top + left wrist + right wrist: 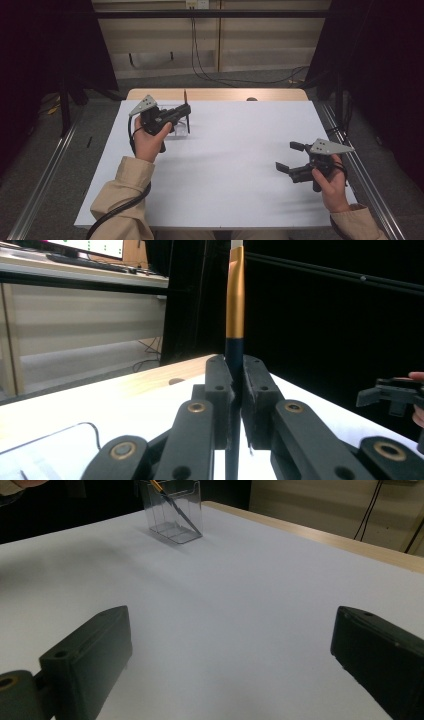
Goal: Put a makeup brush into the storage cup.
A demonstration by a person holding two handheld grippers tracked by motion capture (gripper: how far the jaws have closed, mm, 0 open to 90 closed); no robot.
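Observation:
My left gripper is shut on a slim pen with a gold upper barrel and a dark lower one, held about upright at the table's far left. In the left gripper view the jaws pinch the pen on its dark part. The pen's lower end slants down inside a clear plastic holder, which stands on the table under the left gripper. At the near right my right gripper stands open with nothing between its fingers, pointing across the table towards the holder.
A white table top stretches between the two grippers, with a bare wooden strip along its far edge. Metal rails run along both sides of the table. Cables lie on the floor behind.

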